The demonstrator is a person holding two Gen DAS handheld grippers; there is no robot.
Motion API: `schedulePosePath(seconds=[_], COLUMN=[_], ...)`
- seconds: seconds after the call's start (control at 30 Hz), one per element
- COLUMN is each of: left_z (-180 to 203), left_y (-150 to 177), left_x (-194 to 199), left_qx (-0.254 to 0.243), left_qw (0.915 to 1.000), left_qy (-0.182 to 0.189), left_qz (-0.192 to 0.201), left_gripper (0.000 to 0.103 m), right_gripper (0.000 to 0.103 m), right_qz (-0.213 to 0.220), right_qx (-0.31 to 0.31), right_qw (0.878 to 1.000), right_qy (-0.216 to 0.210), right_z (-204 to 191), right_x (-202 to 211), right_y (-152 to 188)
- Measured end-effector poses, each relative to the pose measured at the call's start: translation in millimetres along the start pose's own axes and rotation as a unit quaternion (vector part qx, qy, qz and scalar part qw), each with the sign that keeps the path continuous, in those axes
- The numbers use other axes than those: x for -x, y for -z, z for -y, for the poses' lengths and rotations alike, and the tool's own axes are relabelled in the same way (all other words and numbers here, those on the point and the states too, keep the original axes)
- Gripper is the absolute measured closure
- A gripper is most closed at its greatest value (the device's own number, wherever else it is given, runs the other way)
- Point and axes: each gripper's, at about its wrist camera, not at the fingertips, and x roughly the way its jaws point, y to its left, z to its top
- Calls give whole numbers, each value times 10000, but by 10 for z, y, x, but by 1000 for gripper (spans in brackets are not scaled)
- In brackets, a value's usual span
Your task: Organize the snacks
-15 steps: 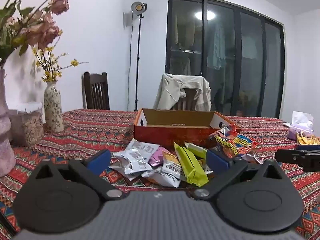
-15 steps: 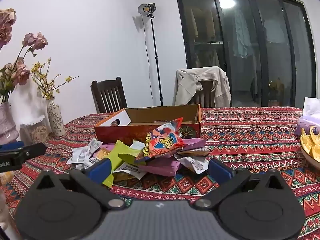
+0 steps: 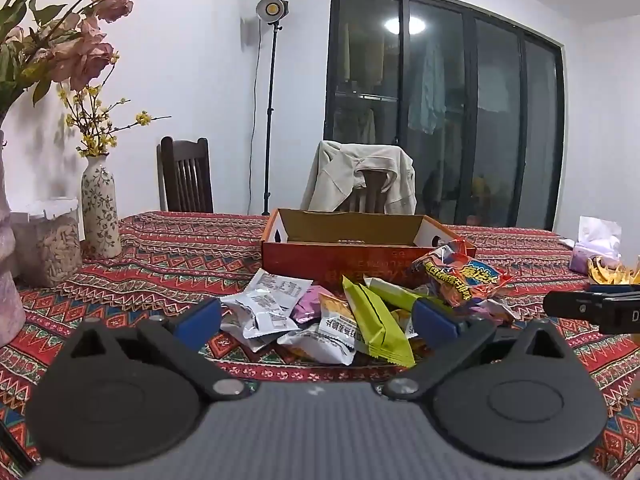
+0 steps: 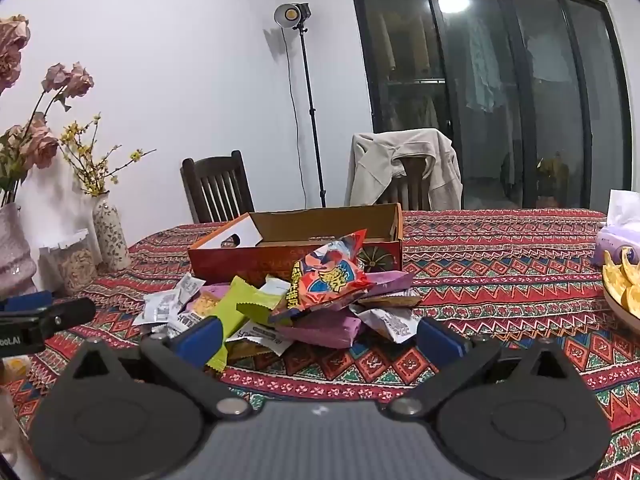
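Hovering low over the patterned tablecloth (image 3: 168, 256), my left claw (image 3: 316, 320) and right claw (image 4: 320, 338) both stand spread wide, pinching nothing. The snack pile (image 4: 304, 304) lies just ahead of both, between them and the open cardboard box (image 3: 352, 240) behind it. A fruit bowl (image 4: 624, 292) sits off to my right.

- Snack pile (image 3: 352, 316) lay on table (image 3: 168, 264), before box (image 3: 352, 248).
- Vase (image 3: 100, 208) stood far left; jar (image 3: 48, 248) beside it.
- Chairs (image 3: 186, 180) stood behind table.
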Motion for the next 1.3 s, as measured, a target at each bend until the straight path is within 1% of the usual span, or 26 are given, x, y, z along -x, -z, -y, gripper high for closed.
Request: schedulePosePath(seconds=[0.7, 1.3], left_z=[-16, -23], left_y=[40, 58], left_x=[-63, -88], left_qx=[29, 34], left_qw=[9999, 9999], left_qy=[44, 82], left_qz=[-121, -136], left_gripper=[0, 0], right_gripper=[0, 0], right_qz=[-79, -120], right_qx=[-30, 13], right_qw=[10000, 9999], right_qy=[-18, -13], right_z=[3, -4], right_x=[-29, -67], right_y=[9, 7])
